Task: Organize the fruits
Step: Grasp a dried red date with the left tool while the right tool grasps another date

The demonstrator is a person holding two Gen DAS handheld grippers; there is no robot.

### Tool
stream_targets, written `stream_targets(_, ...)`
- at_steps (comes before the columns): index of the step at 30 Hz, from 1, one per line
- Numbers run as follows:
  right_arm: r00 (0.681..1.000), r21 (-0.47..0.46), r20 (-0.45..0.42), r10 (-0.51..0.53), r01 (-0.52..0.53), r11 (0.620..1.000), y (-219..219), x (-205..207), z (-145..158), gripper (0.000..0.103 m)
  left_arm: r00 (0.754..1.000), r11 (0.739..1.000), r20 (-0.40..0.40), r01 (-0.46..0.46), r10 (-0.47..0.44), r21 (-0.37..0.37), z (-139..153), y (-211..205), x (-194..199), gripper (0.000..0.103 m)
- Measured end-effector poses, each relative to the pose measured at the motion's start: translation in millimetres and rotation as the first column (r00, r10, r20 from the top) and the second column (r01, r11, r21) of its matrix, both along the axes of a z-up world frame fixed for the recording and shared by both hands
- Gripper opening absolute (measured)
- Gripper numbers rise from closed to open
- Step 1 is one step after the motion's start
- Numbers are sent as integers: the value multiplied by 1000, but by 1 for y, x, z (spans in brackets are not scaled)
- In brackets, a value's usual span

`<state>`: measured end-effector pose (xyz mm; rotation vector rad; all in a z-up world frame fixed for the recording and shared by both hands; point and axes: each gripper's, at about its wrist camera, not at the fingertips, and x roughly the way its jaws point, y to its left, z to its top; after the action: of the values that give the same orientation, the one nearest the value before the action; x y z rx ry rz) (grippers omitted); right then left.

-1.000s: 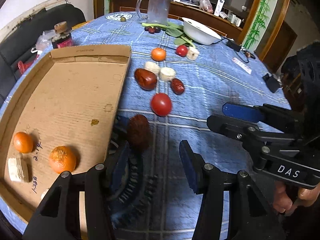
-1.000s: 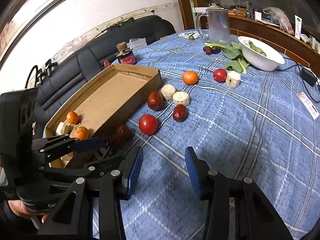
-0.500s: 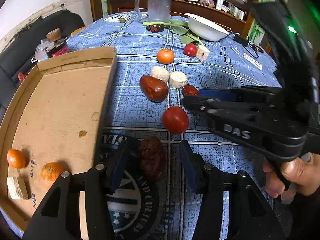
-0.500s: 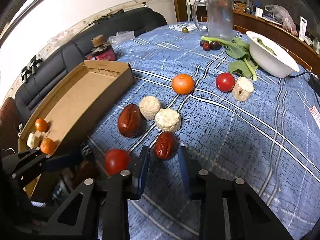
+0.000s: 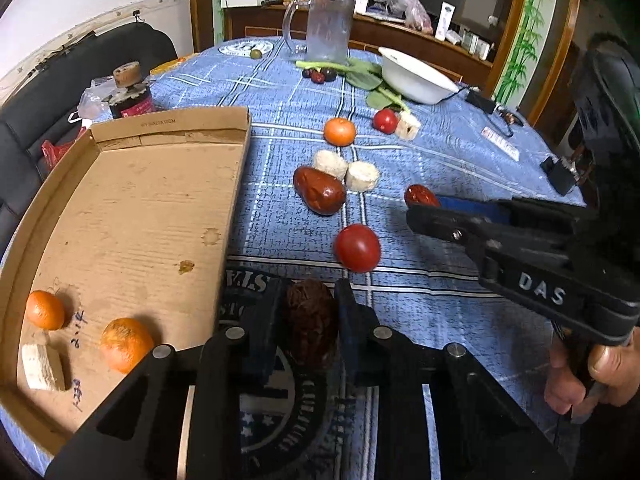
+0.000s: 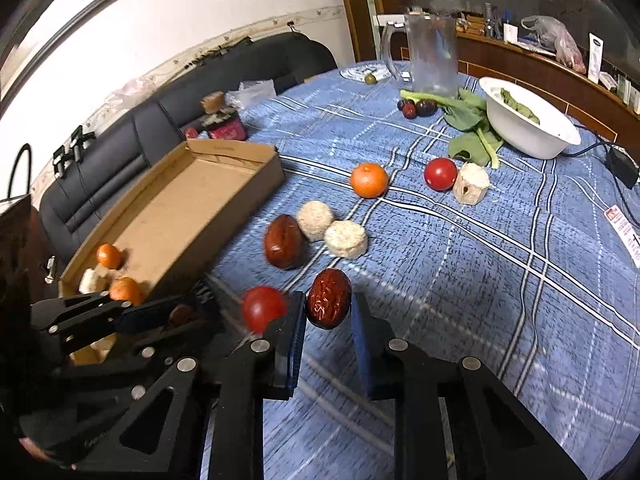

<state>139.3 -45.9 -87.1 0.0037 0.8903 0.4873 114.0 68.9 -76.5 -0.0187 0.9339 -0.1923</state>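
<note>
My left gripper (image 5: 308, 308) is shut on a dark wrinkled date (image 5: 310, 326) just right of the cardboard tray (image 5: 236, 184). The tray holds two oranges (image 5: 126, 344) and a pale chunk (image 5: 42, 366). My right gripper (image 6: 328, 312) is open around a red wrinkled date (image 6: 329, 303) on the cloth, with the jaws close to its sides. A tomato (image 6: 262, 307) lies just left of its left finger. A glossy brown date (image 6: 283, 241), two pale chunks (image 6: 346, 239), an orange (image 6: 369, 179) and a second tomato (image 6: 440, 173) lie farther off.
A white bowl (image 6: 532, 136), leafy greens (image 6: 470, 136), a glass jug (image 6: 432, 56) and small dark fruits (image 6: 418, 108) stand at the far side. A red jar (image 6: 222, 126) stands behind the tray. A cable and adapter (image 6: 622, 164) lie at right.
My left gripper has closed on the dark date. My right gripper has moved forward so its jaws now flank the red date, and they have narrowed.
</note>
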Motion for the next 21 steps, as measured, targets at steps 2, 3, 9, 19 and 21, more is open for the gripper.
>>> stream_targets(2,1000,15,11,5,-5,1000,-1,-10,8,23,1000,1000,10,-1,1,-8,4,1,-3,23)
stream_targets(3,1000,22,15,7,-7,1000,-1,-14,11,23,1000,1000,14,-1,1,-13,6,2,-5,23)
stream_targets(9,998,45,49,37,-39,998,7,-39,31,23,999,1000,48,-13,13,-14,21,8,-20,23)
stream_targets(19,994,44,71,83,-86,995,26,-61,42,23,995,999,87,-52,52,-2,34,25,-35,23)
stream_targets(21,993,43,72,90,-94,995,29,-64,42,23,994,998,93,-60,59,-1,35,28,-37,23)
